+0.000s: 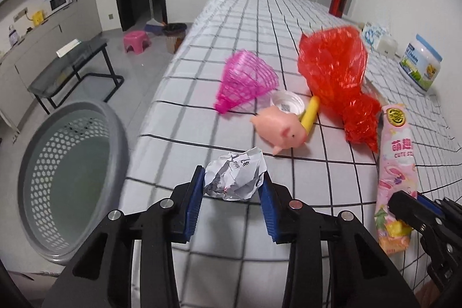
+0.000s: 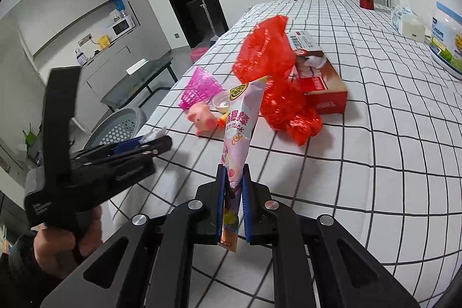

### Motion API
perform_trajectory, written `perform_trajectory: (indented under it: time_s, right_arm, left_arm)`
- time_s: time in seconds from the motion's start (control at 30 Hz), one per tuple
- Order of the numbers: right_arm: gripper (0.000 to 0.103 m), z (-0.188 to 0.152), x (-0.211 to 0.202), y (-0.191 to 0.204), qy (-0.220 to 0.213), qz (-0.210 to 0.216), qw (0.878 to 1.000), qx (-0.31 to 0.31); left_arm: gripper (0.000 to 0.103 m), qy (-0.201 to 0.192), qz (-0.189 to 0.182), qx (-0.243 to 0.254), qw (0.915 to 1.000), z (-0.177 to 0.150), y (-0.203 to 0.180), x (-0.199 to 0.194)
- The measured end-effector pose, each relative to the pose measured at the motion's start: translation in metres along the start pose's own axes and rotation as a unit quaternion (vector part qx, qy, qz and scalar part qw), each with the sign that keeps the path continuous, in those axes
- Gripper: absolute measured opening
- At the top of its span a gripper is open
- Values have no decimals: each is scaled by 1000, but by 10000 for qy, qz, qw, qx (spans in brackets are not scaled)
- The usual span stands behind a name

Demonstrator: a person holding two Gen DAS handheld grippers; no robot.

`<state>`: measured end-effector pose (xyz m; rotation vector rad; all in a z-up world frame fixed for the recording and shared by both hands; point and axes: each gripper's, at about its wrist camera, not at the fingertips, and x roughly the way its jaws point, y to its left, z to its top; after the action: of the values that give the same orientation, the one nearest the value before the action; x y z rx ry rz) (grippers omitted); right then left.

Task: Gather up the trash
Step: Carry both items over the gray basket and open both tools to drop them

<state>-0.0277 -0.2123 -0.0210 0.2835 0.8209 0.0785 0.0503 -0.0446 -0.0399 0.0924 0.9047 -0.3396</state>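
Your left gripper pinches the crumpled paper ball between its blue pads, right at the near edge of the bed with the black-and-white checked sheet. Your right gripper is pressed together on the pink snack wrapper, which stands up from the jaws, its top leaning toward the red mesh bag.

The grey perforated laundry basket stands on the floor just beside the bed, to the left of your left gripper — its visible inside shows only bare floor and wall, nothing in it. The red carton lies open on the sheet behind the red mesh bag, with white packets showing inside. A white tub with a blue lid stands closed at the far right; its contents cannot be seen.

Still on the sheet: the pink mesh net, a white bottle cap, a pink pig toy — all close together, beyond the paper ball.
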Motion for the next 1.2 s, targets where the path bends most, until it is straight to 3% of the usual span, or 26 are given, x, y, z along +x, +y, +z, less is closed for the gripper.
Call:
perform_trajectory:
  time_s: [0.37,0.57,0.73,1.2]
  right_arm:
    - [11,26,20,78,28,409,9969,-677]
    - [11,42,52,142,174,863,9885,-1231]
    - [11,53,85,185,411,1173,9799,-1559]
    - [11,55,174,229,1258,1447,9643,-1828]
  left_arm:
    - [37,-491,709,-198,9961,-3,81,-58]
    - [37,-635,1396,-455,9871,-2,148,-72]
    - [37,-643,1699,-658,9812,2,191,-73]
    - [41,-59,1777,-1211,9766,-14,235,-21]
